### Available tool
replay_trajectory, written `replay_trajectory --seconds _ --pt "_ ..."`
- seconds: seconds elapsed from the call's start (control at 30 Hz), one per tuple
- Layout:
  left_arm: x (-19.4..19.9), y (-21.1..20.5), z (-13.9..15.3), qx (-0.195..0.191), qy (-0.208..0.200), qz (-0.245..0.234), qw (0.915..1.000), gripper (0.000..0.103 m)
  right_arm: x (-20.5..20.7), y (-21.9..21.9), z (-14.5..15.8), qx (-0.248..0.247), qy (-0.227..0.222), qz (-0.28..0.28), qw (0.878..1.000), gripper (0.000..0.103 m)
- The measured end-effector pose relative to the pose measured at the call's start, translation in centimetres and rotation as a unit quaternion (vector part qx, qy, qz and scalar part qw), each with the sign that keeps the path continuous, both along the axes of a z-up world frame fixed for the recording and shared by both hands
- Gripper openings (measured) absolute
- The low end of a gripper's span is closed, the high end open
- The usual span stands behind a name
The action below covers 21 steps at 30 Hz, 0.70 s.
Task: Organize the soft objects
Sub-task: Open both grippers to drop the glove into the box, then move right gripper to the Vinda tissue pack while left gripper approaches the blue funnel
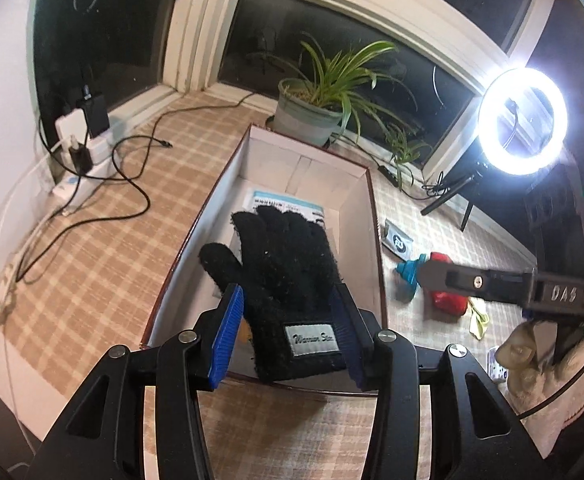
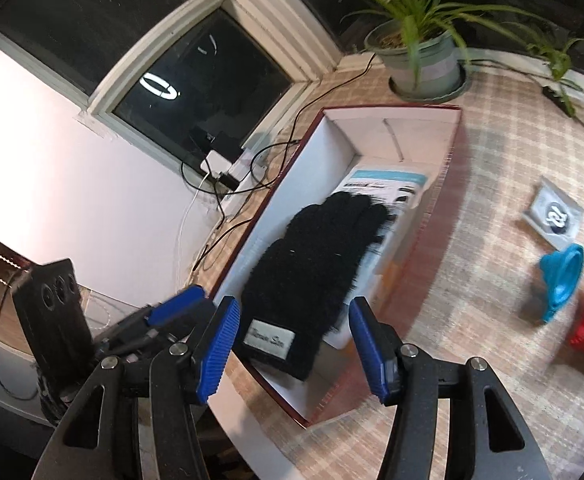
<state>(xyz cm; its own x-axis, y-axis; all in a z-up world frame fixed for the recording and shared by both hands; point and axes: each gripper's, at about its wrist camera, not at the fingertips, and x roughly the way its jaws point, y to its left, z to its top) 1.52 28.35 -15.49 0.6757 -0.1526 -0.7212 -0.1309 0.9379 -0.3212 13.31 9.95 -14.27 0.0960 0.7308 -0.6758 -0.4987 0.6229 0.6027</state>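
At the left edge of the checked surface (image 1: 92, 260), chargers (image 1: 88, 136) sit plugged in with their cables trailing across it. Right of them, in the middle, stands the long white-lined box (image 1: 196, 236). The black glove (image 1: 280, 264) lies inside it, fingers pointing to the far end over a printed leaflet (image 1: 276, 202) and cuff at the near end. Your left gripper (image 1: 288, 336) is spread open around that cuff; a gap shows at its left pad, while contact at the right pad cannot be made out. Your right gripper (image 2: 294, 344) is also wide open and holds nothing. A potted plant (image 1: 306, 116) stands behind the box at the far edge. Right of the box lie a blue funnel (image 1: 410, 274) and a red cloth (image 1: 448, 300), touching each other.
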Motion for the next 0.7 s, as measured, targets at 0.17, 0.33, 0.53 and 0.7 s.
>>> replay_trajectory --seconds 0.17,0.33,0.53,0.7 --pt "-0.4 -1.4 1.0 -0.005 -0.018 -0.010 0.9998 0.044 -1.1 -4.2 -0.3 0.005 -0.019 -0.030 0.999 0.053" --pt "-0.4 -4.5 1.1 -0.011 -0.022 -0.041 0.9989 0.044 -1.7 -9.6 -0.9 0.013 -0.030 -0.073 0.997 0.053" --pt "-0.5 -8.3 0.9 -0.018 -0.023 -0.078 0.9965 0.044 -3.1 -16.8 -1.4 0.022 -0.046 -0.140 0.989 0.061" --pt "0.2 -11.6 -0.5 -0.034 -0.003 -0.116 0.9926 0.048 -5.1 -23.8 -2.5 0.012 -0.060 -0.209 0.976 0.067"
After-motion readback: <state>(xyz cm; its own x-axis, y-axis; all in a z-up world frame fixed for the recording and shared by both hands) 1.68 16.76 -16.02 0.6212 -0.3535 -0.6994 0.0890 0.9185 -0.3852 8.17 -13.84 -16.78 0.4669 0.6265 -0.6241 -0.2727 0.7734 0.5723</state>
